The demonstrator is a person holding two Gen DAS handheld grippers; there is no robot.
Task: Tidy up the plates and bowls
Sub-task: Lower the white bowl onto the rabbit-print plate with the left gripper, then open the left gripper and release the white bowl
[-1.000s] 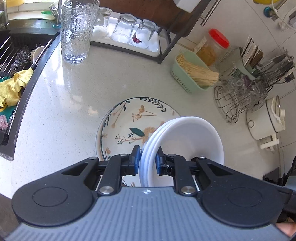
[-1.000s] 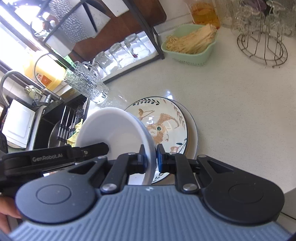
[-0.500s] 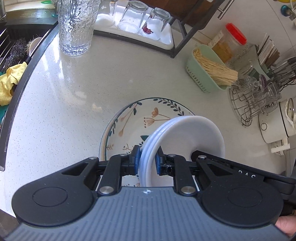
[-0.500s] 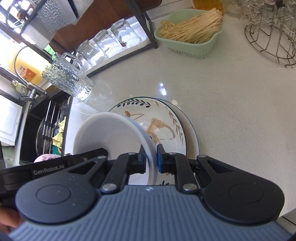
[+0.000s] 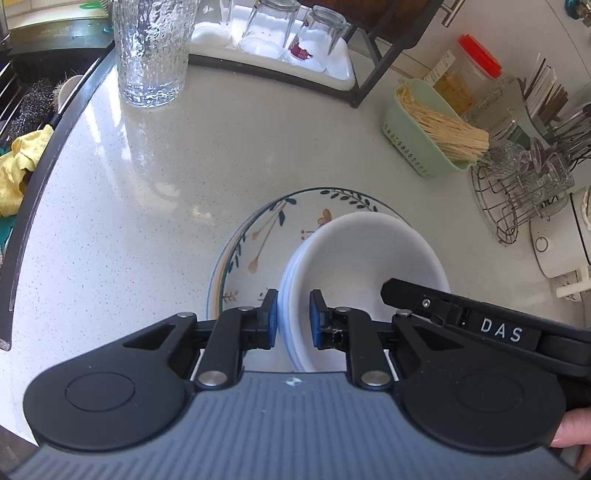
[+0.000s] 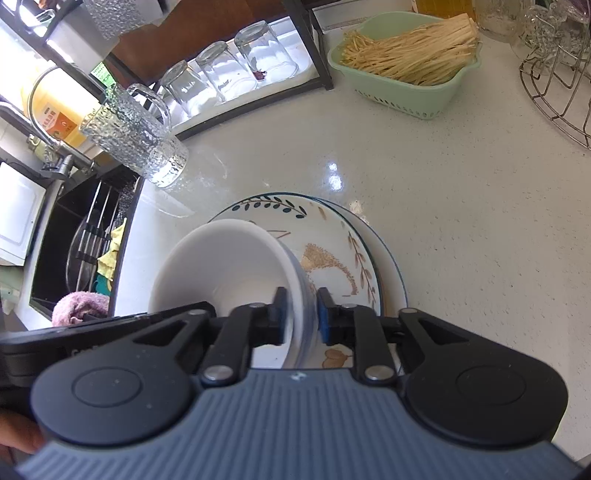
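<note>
Setting: a pale speckled tabletop [image 5: 155, 206] beside a dark sink, seen from two wrist cameras looking down along the claws.
White bowls: a nested stack of white bowls [image 5: 365, 266] sits inside the flowered plate, toward its near right side in the left view. The stack looks slightly tilted; whether its base rests fully on the plate cannot be told.
Flowered plate: a shallow flowered plate [image 5: 266, 236] with leaf and blossom drawings lies flat on the tabletop; the right view shows it resting on a second, plainer plate [image 6: 391, 273] with a thin blue edge.
Left claw: the left claw [image 5: 292, 317] pinches the near rim of the bowl stack, one blue pad on the outside, the other inside the bowl, pressed tight.
Right claw: the right claw [image 6: 302, 314] straddles the opposite rim of the same stack. Its jaws are opening; the bowl wall is between the blue pads, with a small gap showing at the outer pad.
Hands: a fingertip shows at the lower right edge of the left view, another at the lower left edge of the right view.
Surroundings: a tall textured glass [image 5: 151, 51] stands near the sink edge; upturned tumblers [image 5: 291, 29] sit on a white tray under a dark rack; a green basket [image 5: 424, 136] holds pale sticks; a wire rack [image 5: 517, 192] stands at the right.
</note>
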